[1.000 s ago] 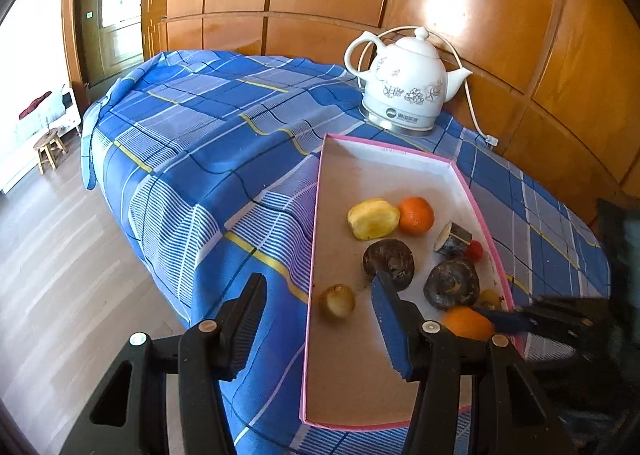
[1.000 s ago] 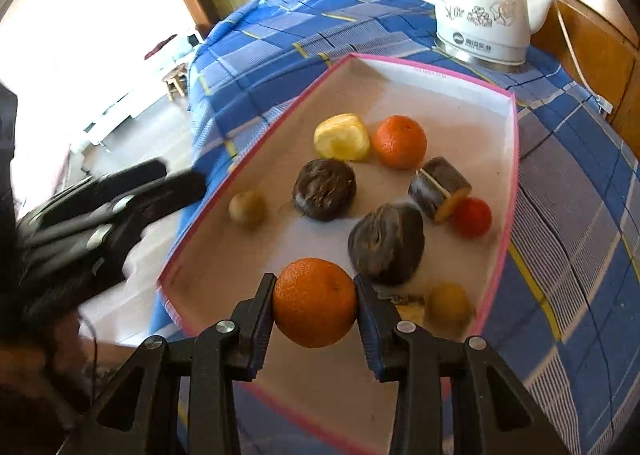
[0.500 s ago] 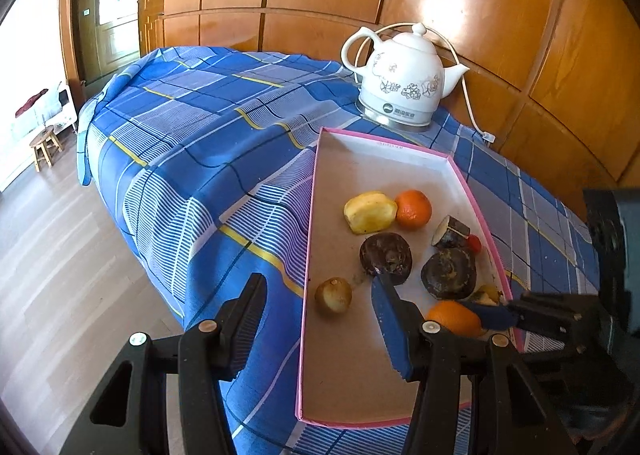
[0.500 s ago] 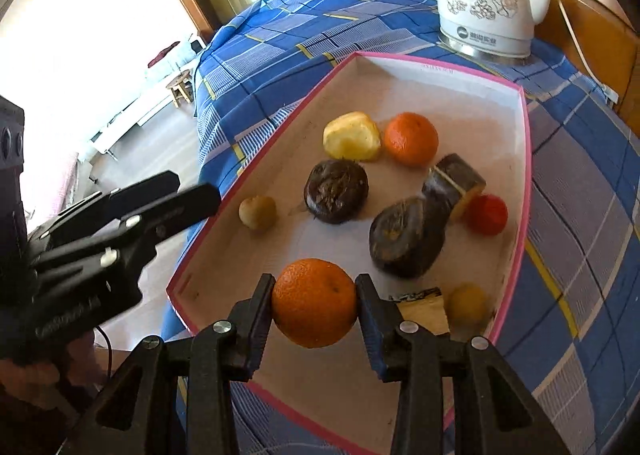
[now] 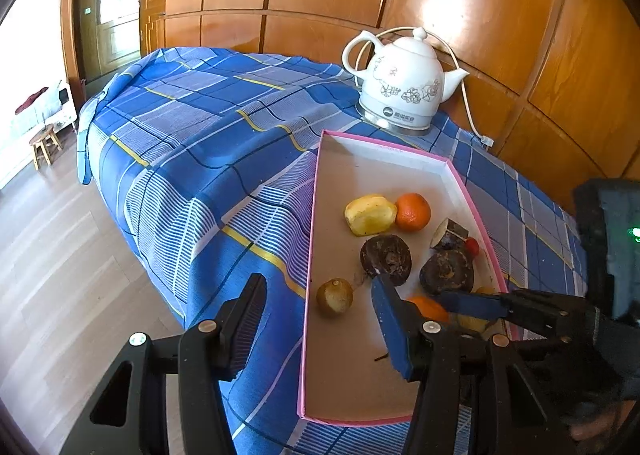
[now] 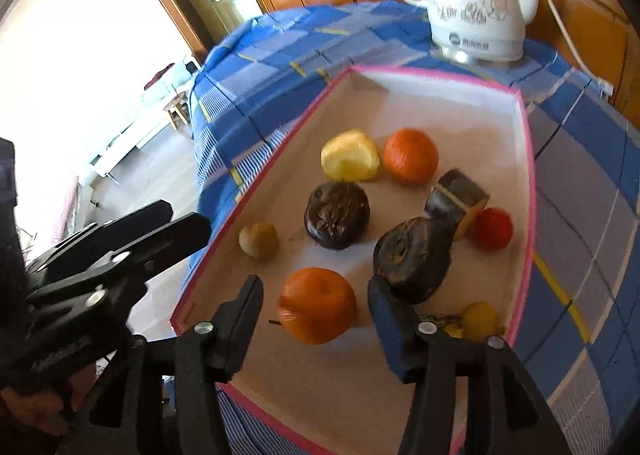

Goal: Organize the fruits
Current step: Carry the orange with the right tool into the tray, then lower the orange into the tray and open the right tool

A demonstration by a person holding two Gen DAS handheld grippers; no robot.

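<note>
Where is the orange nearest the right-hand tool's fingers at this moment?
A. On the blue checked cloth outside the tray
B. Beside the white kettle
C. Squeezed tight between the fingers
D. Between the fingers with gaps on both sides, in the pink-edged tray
D. The orange sits in the pink-edged tray between the right gripper fingers, which have just been opening, with clear gaps on both sides.

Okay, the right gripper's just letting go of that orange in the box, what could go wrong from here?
1. The right gripper has just been opening, and the near orange sits loose between its fingers; being round, it may roll toward the small brown fruit.
2. One finger stands close to the dark round fruit; pulling back carelessly might nudge it.
3. The left gripper hangs open at the box's pink edge and could bump the box.
</note>
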